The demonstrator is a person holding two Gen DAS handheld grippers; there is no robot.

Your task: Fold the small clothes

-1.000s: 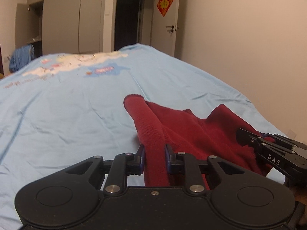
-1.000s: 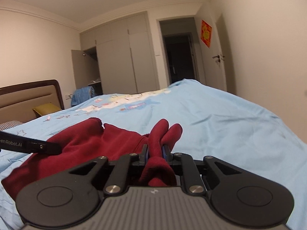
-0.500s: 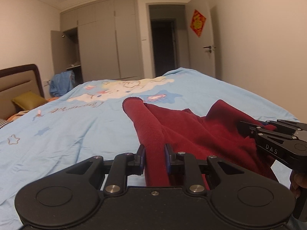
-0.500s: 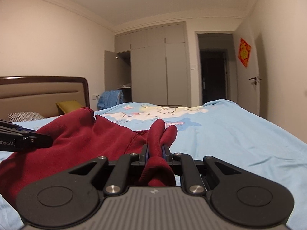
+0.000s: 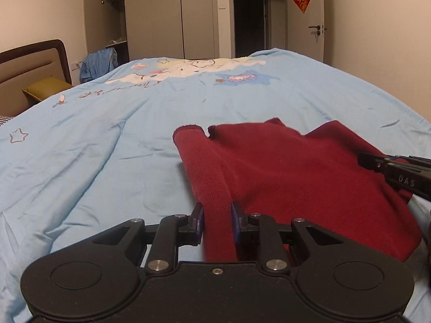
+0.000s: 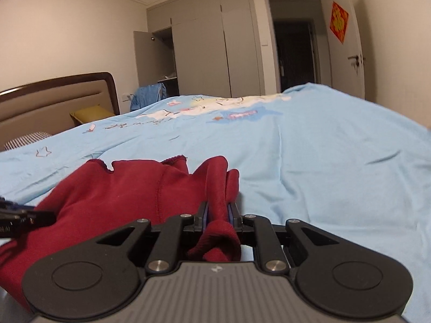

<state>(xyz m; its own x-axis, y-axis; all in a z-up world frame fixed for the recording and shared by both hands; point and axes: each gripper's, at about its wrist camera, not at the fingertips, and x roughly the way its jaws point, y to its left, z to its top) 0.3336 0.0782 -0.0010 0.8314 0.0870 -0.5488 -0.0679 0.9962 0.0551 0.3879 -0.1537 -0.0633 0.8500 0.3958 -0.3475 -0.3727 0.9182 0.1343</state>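
A dark red knitted garment [image 5: 291, 167], seemingly a small sweater, is seen spread low over the pale blue bed cover [image 5: 113, 140], its far hem resting on the cover and its near edge gathered up at two points. A long ribbed band of the garment, perhaps a sleeve or folded side, is clamped between the jaws of the left claw [image 5: 216, 220]. A bunched corner of the same fabric is pinched tight in the right claw [image 6: 217, 214], with a wad of cloth pushed back behind the jaws. In the left wrist view the right claw's black body is seen at the right edge, just beside the garment's near side.

The step in hand is judged to be the laying-out or first fold: the near edge is held at both corners while the body of the cloth is draped forward on the bed. The fold cannot yet be called finished, since the fabric is lumpy and uneven at the far hem.

For the next move, both held corners would need to be carried together at an even height and set down squarely, so that the edges are matched before either grip is loosened. Beyond the bed, a wardrobe [image 6: 215, 53] with one open door and a headboard [image 6: 54, 99] are visible.
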